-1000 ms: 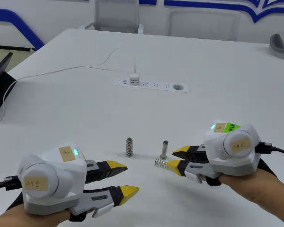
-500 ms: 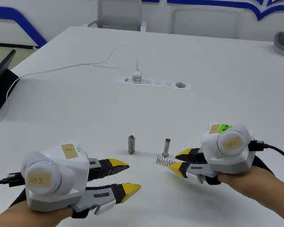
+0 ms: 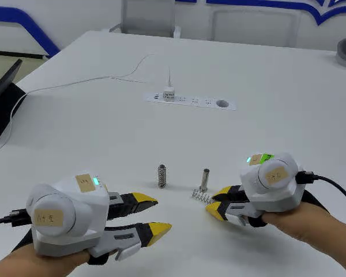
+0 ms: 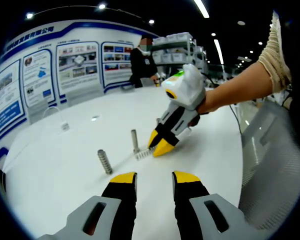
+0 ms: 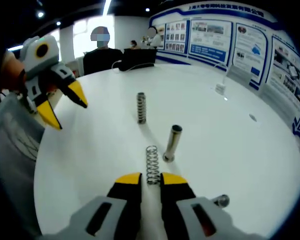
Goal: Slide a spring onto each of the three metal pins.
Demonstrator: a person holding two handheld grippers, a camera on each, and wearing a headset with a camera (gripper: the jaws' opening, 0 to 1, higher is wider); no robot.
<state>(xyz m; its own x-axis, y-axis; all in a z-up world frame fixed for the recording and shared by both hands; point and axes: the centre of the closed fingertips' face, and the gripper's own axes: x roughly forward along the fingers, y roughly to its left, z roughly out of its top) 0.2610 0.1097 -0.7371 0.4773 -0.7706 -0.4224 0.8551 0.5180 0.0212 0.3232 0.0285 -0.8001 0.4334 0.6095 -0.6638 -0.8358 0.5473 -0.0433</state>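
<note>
A loose spring [image 3: 200, 196] lies flat on the white table [image 3: 265, 133], beside a bare upright metal pin [image 3: 205, 179]. To the left stands a second pin [image 3: 162, 176] with a spring around it. My right gripper [image 3: 217, 201] rests low on the table, jaws a narrow gap apart, and the loose spring [image 5: 151, 163] has its near end just between the tips; I see no squeeze on it. A small metal piece [image 5: 220, 201] lies by the right jaw. My left gripper [image 3: 152, 214] stands open and holds nothing, some way short of the sprung pin [image 4: 105, 161].
A white power strip [image 3: 190, 100] with a plugged-in adapter and cable lies mid-table, beyond the pins. A dark monitor [image 3: 3, 101] stands at the table's left edge. Chairs stand at the far side. People are in the room's background.
My right gripper has drawn back slightly toward me and now sits lower against the spring's near end. The spring, both pins and the left gripper have stayed put; the head camera shifted a little.
</note>
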